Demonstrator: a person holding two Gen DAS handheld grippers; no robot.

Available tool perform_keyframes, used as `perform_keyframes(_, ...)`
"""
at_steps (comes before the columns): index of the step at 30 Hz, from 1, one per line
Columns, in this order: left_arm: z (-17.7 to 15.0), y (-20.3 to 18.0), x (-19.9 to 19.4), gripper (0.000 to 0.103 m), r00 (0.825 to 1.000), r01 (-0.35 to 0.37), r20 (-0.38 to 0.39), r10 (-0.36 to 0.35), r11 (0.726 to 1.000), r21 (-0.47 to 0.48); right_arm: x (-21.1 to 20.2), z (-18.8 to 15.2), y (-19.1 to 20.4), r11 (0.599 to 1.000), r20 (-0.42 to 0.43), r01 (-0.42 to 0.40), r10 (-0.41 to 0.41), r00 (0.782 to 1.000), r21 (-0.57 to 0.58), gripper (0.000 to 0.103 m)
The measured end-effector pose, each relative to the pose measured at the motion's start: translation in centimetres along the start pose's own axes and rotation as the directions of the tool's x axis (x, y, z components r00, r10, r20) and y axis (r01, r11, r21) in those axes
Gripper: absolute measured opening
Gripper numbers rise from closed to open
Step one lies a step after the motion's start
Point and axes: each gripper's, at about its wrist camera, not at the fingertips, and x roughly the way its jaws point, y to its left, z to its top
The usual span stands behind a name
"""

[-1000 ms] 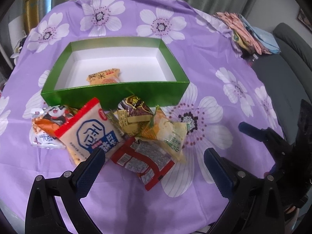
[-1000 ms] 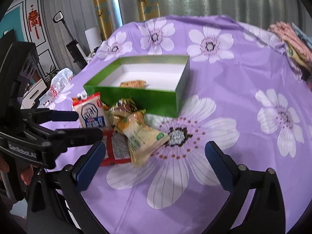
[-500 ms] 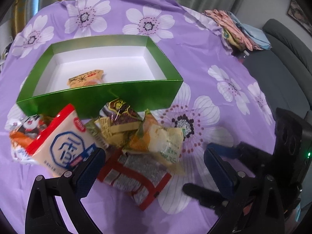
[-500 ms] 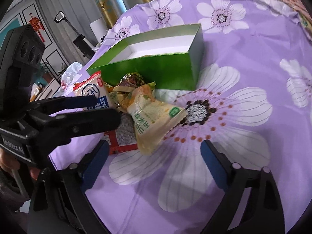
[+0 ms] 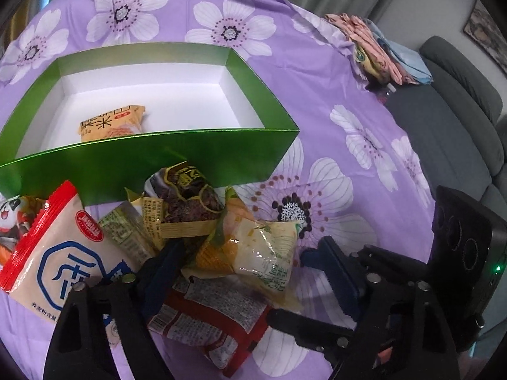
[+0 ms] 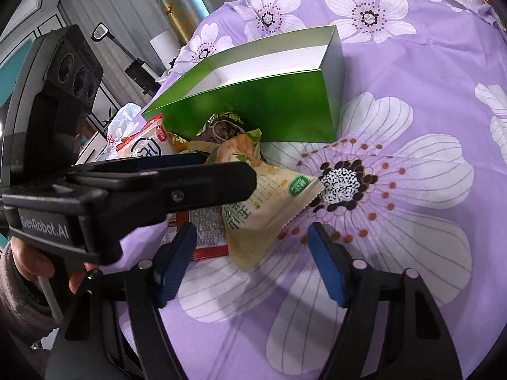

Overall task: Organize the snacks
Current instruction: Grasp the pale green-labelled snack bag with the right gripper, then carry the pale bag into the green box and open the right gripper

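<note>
Both grippers are now coming lower and nearer to the snack pile than a second ago, and both are narrowing their jaws. The left gripper [image 5: 250,272] is closing around the pale yellow packet [image 5: 263,253], which is lying between its jaws on top of the pile; the pads are not yet pressing it, as far as I can see. The right gripper [image 6: 250,253] is closing too, with the lower corner of the same packet [image 6: 266,209] between its jaws, also not yet clamped. I am judging that the next pick is starting, and that two grippers going for one packet may be getting in each other's way.

The pile is lying on the purple cloth [image 5: 332,72], just in front of the green box [image 5: 158,155]. One orange packet [image 5: 111,123] is already sitting inside the box. The others, a white-and-red bag [image 5: 60,250], a brown one [image 5: 187,199] and a red one [image 5: 206,319], are overlapping each other.
</note>
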Motion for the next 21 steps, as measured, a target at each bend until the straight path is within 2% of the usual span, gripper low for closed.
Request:
perform_keyframes(2,0.0,0.2,0.1,0.076,1.000,-0.001,-0.007,0.000,1.000,-0.003,0.3,0.2,0.1,1.000,-0.002,-0.003,0.003,1.000,-0.005,0.062)
perform_keyframes(4,0.0,0.1,0.2,0.062,1.000,-0.004,-0.012,0.004,1.000,0.000,0.4,0.3,0.1,1.000,-0.003,-0.005,0.005,1.000,-0.009,0.058)
perform_keyframes(7,0.1,0.1,0.5,0.051,1.000,0.010,-0.022,-0.010,1.000,0.005,0.6,0.4,0.1,1.000,-0.008,0.006,-0.006,1.000,-0.015,0.051)
perform_keyframes(10,0.4,-0.4,0.7,0.048,1.000,-0.001,-0.023,0.001,1.000,0.020,0.7,0.4,-0.1,1.000,-0.007,0.022,-0.022,1.000,-0.017,0.038)
perform_keyframes(12,0.5,-0.6,0.7,0.044,1.000,0.006,-0.028,-0.005,1.000,0.028,0.6,0.4,-0.2,1.000,-0.007,0.020,-0.020,1.000,-0.014,0.035)
perform_keyframes(15,0.4,-1.1,0.9,0.033,0.999,0.026,-0.038,-0.025,0.998,0.051,0.6,0.4,-0.2,0.999,-0.004,0.033,-0.033,0.999,-0.024,0.030)
perform_keyframes(21,0.3,-1.7,0.0,0.033,0.998,0.050,-0.030,-0.048,0.997,0.066,-0.4,0.4,0.2,0.998,0.012,0.045,-0.045,0.999,-0.041,0.026)
